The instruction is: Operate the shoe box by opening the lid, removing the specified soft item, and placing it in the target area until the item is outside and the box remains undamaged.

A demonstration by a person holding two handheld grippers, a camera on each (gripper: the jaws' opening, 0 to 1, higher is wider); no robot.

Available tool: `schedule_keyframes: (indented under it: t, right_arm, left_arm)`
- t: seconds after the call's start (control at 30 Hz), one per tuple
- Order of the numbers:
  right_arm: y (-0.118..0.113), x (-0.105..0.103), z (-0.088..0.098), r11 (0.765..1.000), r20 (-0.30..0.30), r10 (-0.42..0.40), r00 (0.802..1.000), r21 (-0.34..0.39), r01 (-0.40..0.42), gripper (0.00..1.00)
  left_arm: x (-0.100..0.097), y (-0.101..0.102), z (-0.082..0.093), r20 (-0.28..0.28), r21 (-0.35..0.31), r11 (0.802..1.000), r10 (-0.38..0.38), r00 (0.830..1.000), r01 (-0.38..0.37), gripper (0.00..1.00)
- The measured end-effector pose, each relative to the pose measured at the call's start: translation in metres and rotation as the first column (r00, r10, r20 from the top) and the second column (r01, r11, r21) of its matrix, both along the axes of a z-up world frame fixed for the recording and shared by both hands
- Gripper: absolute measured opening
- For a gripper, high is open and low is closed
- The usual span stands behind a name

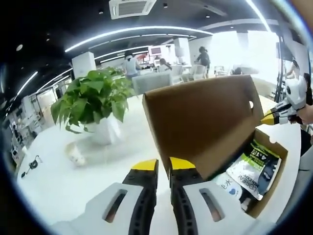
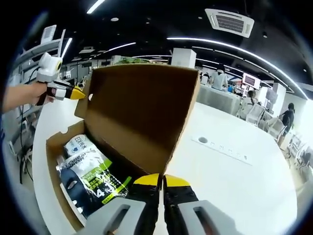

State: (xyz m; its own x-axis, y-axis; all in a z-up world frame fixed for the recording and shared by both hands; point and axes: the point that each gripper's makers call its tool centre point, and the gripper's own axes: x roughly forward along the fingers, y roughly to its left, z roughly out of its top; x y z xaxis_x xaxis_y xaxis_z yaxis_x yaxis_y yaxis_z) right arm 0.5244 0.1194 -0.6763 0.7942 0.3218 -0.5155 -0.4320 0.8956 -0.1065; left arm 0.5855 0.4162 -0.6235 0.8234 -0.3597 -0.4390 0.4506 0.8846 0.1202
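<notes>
In the left gripper view, a cable is lying at the far left of the white table. A potted plant is standing upper left of centre in a white pot, with a small pale object just below it that is too blurred to identify. At bottom centre the left gripper is rising with its yellow-tipped jaws nearly together, clamping the near corner of the lid, which is standing upright and filling the middle of the frame. To the right of the lid, the box is sitting open, with soft packets in green, white and black wrapping lying inside it. At the right edge, the right gripper is coming in with its tip against the lid's far edge.

In the right gripper view, the left gripper is showing at upper left, held by a hand, its yellow tip touching the lid's upper left corner. Below it, the box is lying open at lower left, and the packets are resting inside, still within its walls. The raised lid is occupying the centre. At bottom centre the right gripper is holding its jaws almost closed on the lid's lower edge. To the right, the table is stretching away toward people and chairs in the background.
</notes>
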Motion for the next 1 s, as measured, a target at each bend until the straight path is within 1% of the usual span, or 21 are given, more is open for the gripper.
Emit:
schedule_keyframes:
  t: [0.37, 0.6, 0.73, 0.83, 1.0]
  right_arm:
    - [0.000, 0.001, 0.000, 1.000, -0.005, 0.000, 1.000, 0.001, 0.000, 0.00]
    - [0.000, 0.000, 0.000, 1.000, -0.010, 0.000, 1.000, 0.001, 0.000, 0.00]
    - [0.000, 0.001, 0.000, 1.000, -0.013, 0.000, 1.000, 0.000, 0.000, 0.00]
    - [-0.001, 0.002, 0.000, 1.000, -0.014, -0.001, 1.000, 0.002, 0.001, 0.00]
    - [0.000, 0.002, 0.000, 1.000, -0.016, -0.003, 1.000, 0.005, 0.003, 0.00]
  left_arm:
    - [-0.008, 0.001, -0.014, -0.033, -0.007, 1.000, 0.005, 0.999, -0.005, 0.07]
    - [-0.017, -0.002, -0.027, -0.062, -0.013, 1.000, 0.009, 0.998, -0.010, 0.06]
    - [-0.020, -0.001, -0.032, -0.072, -0.013, 1.000, 0.019, 0.997, -0.020, 0.05]
    - [-0.022, 0.002, -0.037, -0.100, -0.019, 0.999, 0.037, 0.994, -0.039, 0.04]
    - [-0.024, 0.002, -0.041, -0.104, -0.018, 0.999, 0.043, 0.994, -0.046, 0.02]
